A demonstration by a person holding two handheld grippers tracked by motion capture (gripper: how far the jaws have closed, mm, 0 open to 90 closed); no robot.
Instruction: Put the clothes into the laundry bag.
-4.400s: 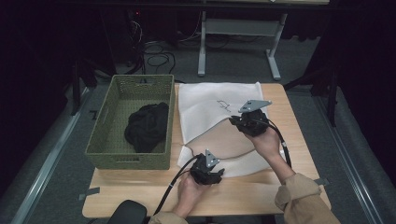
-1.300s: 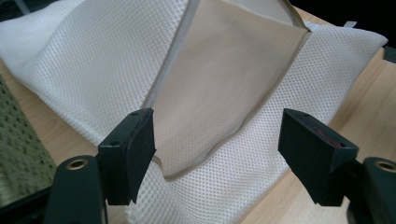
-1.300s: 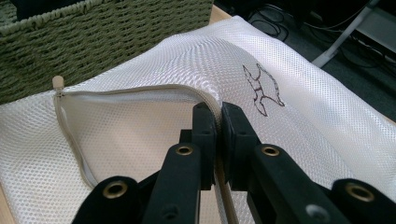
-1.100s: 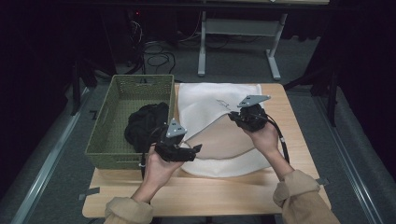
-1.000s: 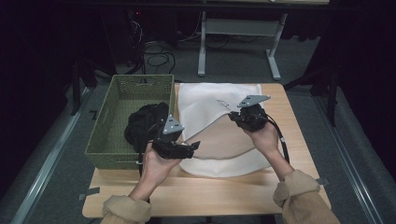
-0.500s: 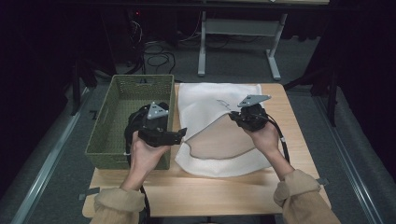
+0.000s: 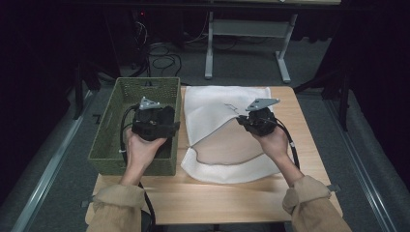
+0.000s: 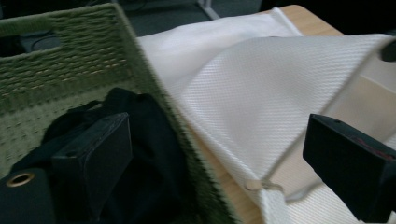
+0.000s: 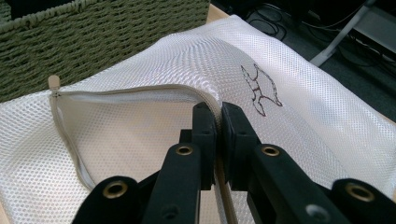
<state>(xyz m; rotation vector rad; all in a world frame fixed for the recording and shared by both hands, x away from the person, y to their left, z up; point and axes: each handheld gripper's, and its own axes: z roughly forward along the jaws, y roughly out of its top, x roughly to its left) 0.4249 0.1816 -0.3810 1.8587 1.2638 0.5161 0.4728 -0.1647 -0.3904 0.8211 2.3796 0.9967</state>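
Black garment [image 7: 167, 116] sat in the green basket [image 7: 126, 89], untouched; left gripper [image 7: 153, 126] had moved over from the mesh bag [image 7: 220, 99], jaws just opening wide, nothing between them. Right gripper [image 9: 218, 123] stayed clamped on the bag's zipper edge [image 9: 140, 89], mouth held open, so the pickup looked next.

Basket wall [image 8: 154, 93] between black garment [image 8: 144, 154] and held-open mesh bag [image 7: 227, 145].

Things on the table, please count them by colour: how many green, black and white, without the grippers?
Green: 1, the woven basket
Black: 1, the garment lying in the basket
White: 1, the mesh laundry bag, its zipped edge pinched by the right gripper
Total: 3
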